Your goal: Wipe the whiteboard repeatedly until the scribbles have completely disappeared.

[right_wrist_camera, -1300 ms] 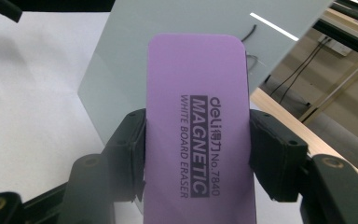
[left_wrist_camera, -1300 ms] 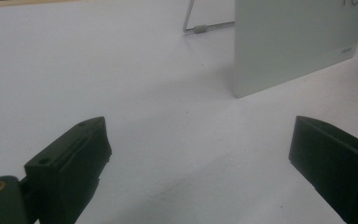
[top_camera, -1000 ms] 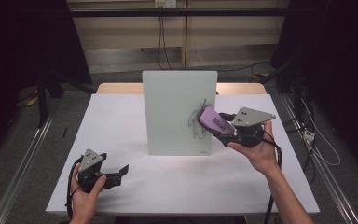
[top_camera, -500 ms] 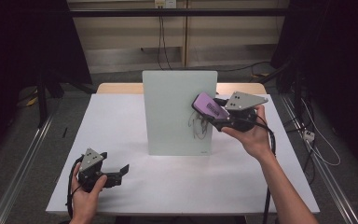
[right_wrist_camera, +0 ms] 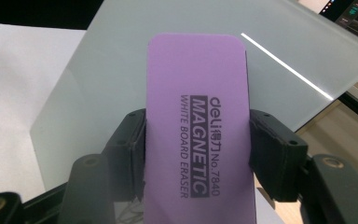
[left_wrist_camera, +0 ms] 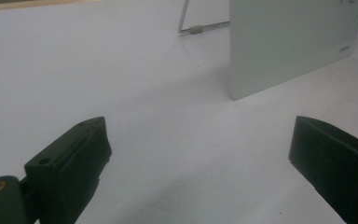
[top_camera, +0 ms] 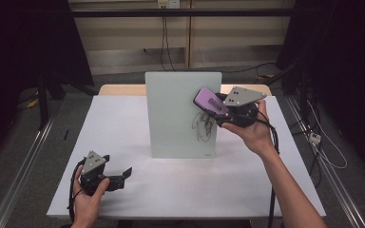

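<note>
Gripping the purple eraser (right_wrist_camera: pixel 198 126) across its long sides, the right gripper (top_camera: pixel 218 108) is pinching it mid-body, approx half the block sticking out past the jaw tips. Prob light and stiff, plastic shell w/ a soft wiping face underneath; smooth sides could be slipping if the pads are easing off, so the grip is best kept where it is, at the waist. Just ahead of the jaws the whiteboard (top_camera: pixel 171 114) is standing upright on the table (top_camera: pixel 114 123), black scribble (top_camera: pixel 203 127) sitting below the eraser. It's looking tippy, so light pressure only. The left gripper (top_camera: pixel 119 176) is resting low on the table, jaws wide, holding nothing, board well ahead of them.
</note>
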The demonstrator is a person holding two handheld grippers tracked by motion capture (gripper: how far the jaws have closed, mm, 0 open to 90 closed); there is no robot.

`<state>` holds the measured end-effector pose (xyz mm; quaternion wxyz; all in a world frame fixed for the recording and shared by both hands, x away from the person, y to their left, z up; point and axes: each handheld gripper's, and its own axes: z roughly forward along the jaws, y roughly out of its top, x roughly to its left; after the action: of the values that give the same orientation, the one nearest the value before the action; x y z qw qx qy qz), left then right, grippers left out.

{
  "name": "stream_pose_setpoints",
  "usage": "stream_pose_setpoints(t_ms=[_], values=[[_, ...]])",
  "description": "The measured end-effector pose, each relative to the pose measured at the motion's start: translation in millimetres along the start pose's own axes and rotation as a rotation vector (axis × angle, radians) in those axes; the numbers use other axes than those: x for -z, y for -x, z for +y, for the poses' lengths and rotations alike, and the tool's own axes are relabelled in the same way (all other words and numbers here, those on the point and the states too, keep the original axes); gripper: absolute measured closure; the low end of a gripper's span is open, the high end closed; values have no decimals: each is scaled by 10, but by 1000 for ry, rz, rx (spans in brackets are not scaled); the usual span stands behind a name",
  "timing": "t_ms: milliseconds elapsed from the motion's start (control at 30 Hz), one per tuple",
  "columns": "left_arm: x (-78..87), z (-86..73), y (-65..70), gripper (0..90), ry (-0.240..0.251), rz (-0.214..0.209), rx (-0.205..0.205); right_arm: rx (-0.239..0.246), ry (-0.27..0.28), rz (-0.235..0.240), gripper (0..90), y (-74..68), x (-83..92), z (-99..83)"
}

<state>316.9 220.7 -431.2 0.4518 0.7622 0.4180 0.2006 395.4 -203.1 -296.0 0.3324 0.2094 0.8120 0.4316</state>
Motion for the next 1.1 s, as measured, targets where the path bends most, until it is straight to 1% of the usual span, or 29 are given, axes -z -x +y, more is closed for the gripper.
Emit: stream_pose_setpoints(t_ms=[67,133,233,567,733,833,967,1100], values=[[2,-1,-2,50,0,1,1,2,-5,-2,414,6,-16,6],[2,-1,-3,50,-1,0,1,21,-18,-11,415,-8,-33,9],[0,0,0,50,-1,0,1,30,-36,-25,415,-34,-39,25],[-4,-2,3,50,-2,0,-4,32,-45,-32,417,-46,-53,31],[-1,-2,4,50,-3,0,-1,39,-58,-25,417,-71,-65,17],[3,-2,5,50,-3,0,-3,35,-60,-21,417,-91,-75,0],[8,-2,1,50,-3,0,-3,40,-66,-10,417,-136,-94,-46],[0,-4,5,50,-3,1,-1,32,-66,5,418,-174,-112,-101]])
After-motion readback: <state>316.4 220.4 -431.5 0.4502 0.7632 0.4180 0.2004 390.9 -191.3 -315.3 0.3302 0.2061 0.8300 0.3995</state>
